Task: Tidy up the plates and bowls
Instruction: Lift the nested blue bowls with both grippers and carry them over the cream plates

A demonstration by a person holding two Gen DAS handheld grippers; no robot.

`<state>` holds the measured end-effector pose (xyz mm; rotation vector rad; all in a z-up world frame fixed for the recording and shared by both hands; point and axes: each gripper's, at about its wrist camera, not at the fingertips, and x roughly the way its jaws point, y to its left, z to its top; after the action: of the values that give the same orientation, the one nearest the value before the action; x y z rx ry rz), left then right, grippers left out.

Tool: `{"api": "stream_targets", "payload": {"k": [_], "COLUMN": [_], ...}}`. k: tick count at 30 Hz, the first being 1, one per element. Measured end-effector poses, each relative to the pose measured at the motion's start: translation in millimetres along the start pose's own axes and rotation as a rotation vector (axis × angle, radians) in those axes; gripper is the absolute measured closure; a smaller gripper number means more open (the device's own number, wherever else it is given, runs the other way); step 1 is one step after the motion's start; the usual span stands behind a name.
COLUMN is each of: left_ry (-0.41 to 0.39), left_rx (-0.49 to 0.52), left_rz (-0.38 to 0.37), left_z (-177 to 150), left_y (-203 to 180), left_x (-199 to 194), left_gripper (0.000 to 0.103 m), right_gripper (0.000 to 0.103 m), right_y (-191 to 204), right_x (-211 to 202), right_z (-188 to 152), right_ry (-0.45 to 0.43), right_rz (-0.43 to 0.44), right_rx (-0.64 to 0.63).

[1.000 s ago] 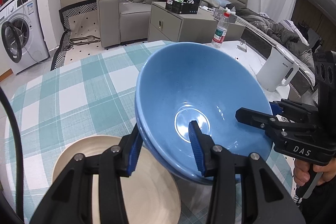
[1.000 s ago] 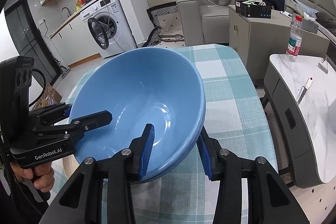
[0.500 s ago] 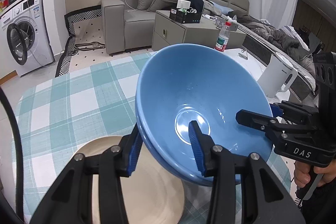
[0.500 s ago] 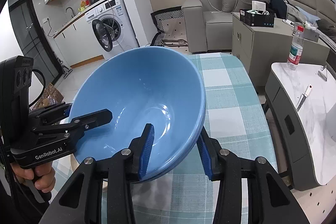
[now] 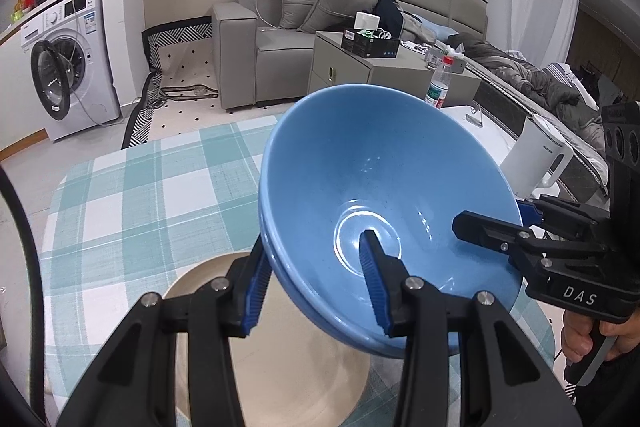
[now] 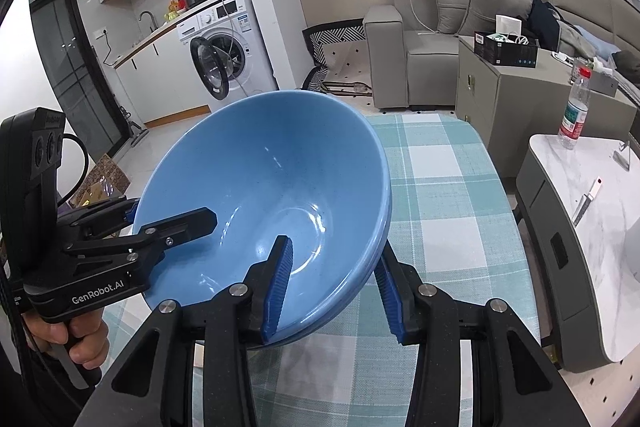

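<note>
Holding two nested blue bowls [image 5: 384, 187] above the checked tablecloth [image 5: 132, 195], the left gripper [image 5: 316, 291] and right gripper [image 6: 332, 287] each clamp opposite rims; one cream plate [image 5: 288, 367] lies beneath, empty.

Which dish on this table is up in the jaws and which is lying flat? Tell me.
The blue bowl is held up, with both grippers, left and right, clamped on opposite sides of its rim. The cream plate lies flat on the checked tablecloth beneath.
</note>
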<state>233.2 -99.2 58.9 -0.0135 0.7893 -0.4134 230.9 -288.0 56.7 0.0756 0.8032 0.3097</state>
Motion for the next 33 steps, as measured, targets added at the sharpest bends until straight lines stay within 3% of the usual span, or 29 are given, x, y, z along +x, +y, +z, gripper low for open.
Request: {"api": "stream_targets", "payload": {"k": [18, 33], "left_ry": [-0.043, -0.024], "left_rx": [-0.081, -0.161], "left_rz": [0.080, 0.130], "left_z": [-19, -47], "left_y": [43, 83], "left_x": [-43, -51], "left_gripper": [0.060, 0.060], "right_gripper": [0.061, 0.061], "right_y": [61, 105], "right_x": [1, 33], "right_z": [9, 4], "right_ry": [0.000, 0.052], "right_rz": [0.076, 0.128], "right_rx": [-0.093, -0.136]}}
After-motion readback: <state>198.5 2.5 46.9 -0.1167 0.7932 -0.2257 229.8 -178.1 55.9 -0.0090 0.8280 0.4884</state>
